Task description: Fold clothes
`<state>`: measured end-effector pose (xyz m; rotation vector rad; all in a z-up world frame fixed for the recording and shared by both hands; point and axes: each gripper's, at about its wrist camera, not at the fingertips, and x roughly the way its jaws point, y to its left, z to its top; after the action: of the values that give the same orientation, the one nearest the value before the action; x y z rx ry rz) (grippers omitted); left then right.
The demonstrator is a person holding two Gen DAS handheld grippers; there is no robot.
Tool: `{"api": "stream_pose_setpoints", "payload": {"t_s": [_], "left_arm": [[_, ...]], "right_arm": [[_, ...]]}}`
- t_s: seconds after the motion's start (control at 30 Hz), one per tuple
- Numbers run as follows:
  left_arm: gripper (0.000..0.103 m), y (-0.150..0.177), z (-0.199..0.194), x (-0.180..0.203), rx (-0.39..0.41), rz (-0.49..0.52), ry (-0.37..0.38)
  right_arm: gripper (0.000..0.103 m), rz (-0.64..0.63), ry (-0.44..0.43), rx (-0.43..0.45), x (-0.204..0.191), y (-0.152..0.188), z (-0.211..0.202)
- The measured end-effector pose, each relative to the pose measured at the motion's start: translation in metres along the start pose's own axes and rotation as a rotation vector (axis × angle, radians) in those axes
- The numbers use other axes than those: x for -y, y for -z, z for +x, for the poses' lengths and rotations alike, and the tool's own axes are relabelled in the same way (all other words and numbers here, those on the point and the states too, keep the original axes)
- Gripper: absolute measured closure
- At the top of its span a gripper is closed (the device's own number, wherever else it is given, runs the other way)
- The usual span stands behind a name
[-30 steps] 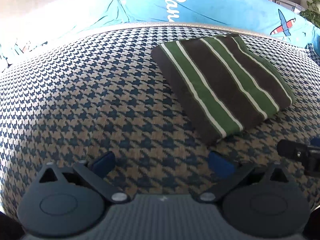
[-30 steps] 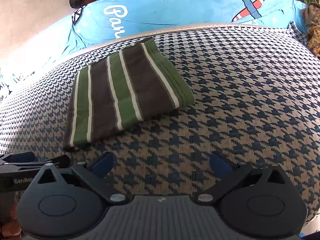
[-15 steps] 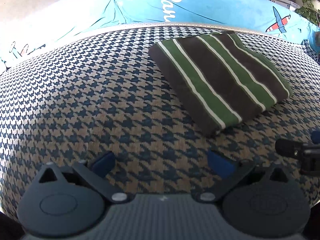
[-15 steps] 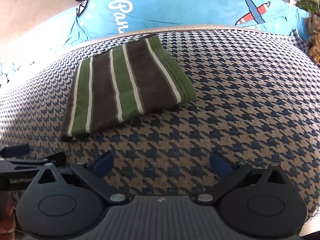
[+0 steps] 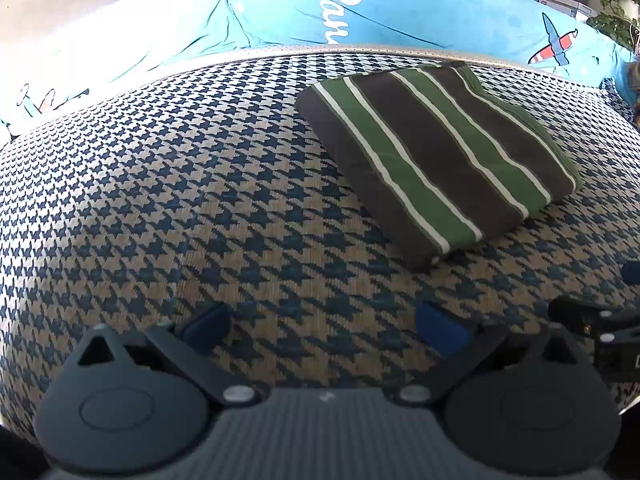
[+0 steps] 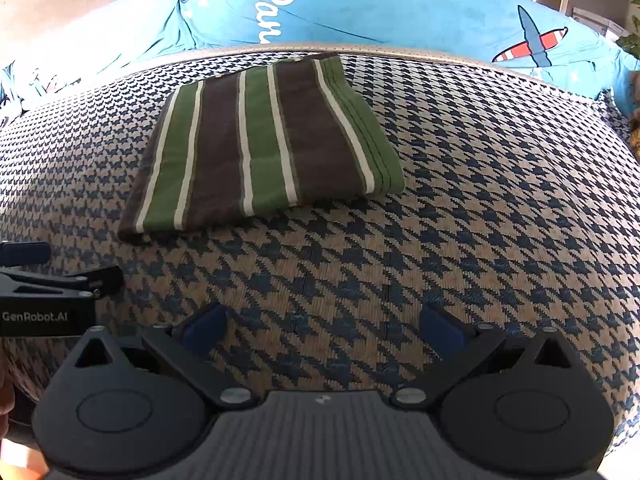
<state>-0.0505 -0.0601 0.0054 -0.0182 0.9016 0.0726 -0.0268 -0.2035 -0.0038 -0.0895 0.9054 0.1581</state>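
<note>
Nearest in the left wrist view, the left tool [image 5: 322,326] hovers low over a houndstooth cover [image 5: 160,200], its two blue-tipped fingers [image 5: 206,322] spread wide with nothing between them. In the right wrist view the right tool [image 6: 322,326] sits the same way, released and empty, level with the surface and aimed forward. The two tools lie side by side: part of the right one shows at the right edge of the left view, and part of the left one, with white lettering on its side, shows at the left edge of the right view.

Beyond both tools, clear of their fingers, a folded striped garment [image 5: 436,160] lies flat on the houndstooth cover. It is a neat rectangle in brown and green bands parted by thin white lines. The stripes follow its long axis, which runs from the near edge away toward the far side. From the left tool it sits ahead and to the right; from the right tool [image 6: 260,144] it sits ahead and to the left.

Farthest back, a bright blue printed fabric [image 6: 360,12] with white script and a red-and-white aeroplane borders the cover.
</note>
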Motion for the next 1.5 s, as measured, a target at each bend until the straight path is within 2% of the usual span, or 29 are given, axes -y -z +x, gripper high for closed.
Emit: {"api": "stream_pose_setpoints", "payload": {"t_s": [0.13, 0.27, 0.43, 0.67, 0.87, 1.13, 1.23, 1.4, 1.5], "left_arm": [[0.000, 0.000, -0.001, 0.002, 0.005, 0.009, -0.002], [0.000, -0.006, 0.000, 0.001, 0.001, 0.019, 0.005], [0.000, -0.018, 0.000, -0.003, 0.014, -0.005, 0.071], [0.000, -0.051, 0.010, -0.010, 0.046, -0.016, 0.113], [0.000, -0.080, 0.033, -0.015, 0.035, 0.000, 0.160], [0.000, -0.108, 0.071, -0.024, -0.020, -0.040, 0.253], [0.000, -0.116, 0.087, -0.024, -0.038, -0.048, 0.280], [0.000, -0.130, 0.101, -0.022, -0.022, -0.024, 0.308], [0.000, -0.135, 0.108, -0.021, -0.016, -0.020, 0.333]], "right_arm": [[0.000, -0.004, -0.009, -0.020, 0.005, -0.005, 0.001], [0.000, 0.030, -0.059, 0.001, 0.022, -0.017, -0.003], [0.001, 0.078, -0.126, 0.033, 0.044, -0.033, -0.009], [0.007, 0.187, -0.277, 0.039, 0.072, -0.060, 0.004], [0.007, 0.220, -0.323, 0.011, 0.091, -0.080, 0.035], [0.007, 0.229, -0.323, -0.024, 0.090, -0.088, 0.062], [0.007, 0.215, -0.326, -0.016, 0.088, -0.091, 0.068], [0.007, 0.209, -0.345, -0.005, 0.087, -0.094, 0.077], [0.014, 0.194, -0.364, 0.001, 0.085, -0.094, 0.080]]}}
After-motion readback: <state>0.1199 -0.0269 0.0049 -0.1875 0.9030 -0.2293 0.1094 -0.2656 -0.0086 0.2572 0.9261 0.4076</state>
